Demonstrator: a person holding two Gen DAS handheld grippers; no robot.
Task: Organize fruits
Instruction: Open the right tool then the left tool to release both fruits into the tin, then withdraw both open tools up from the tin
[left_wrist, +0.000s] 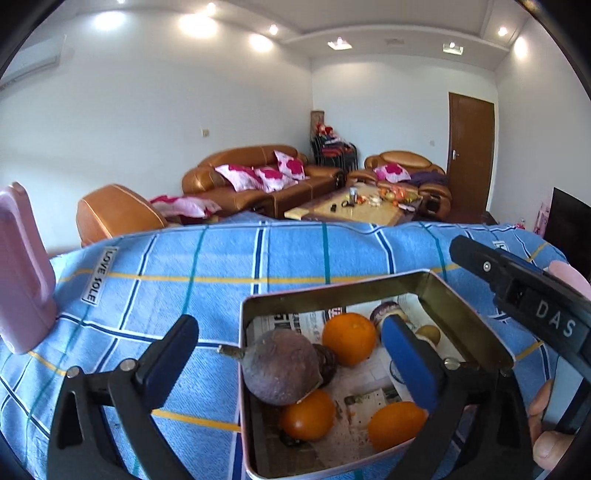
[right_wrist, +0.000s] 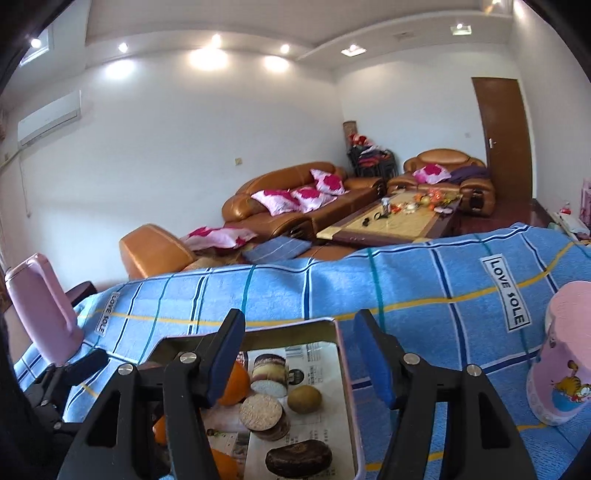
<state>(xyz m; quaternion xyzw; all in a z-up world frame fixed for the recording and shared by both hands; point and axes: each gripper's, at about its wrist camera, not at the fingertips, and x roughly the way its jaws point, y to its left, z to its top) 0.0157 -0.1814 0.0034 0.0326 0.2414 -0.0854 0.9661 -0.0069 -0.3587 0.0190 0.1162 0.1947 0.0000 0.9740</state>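
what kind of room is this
Most likely a home living room: a brown leather sofa with pink cushions, a matching armchair, and a cluttered coffee table beyond the blue-checked cloth where the fruit tin sits.

A metal tin (left_wrist: 467, 314) lined with printed paper sits on the blue checked cloth, holding the fruit. Inside lie three oranges (left_wrist: 349, 338), a dull purple round fruit (left_wrist: 282, 365) with a stem, and a small brown kiwi (right_wrist: 304, 398) towards its far side.
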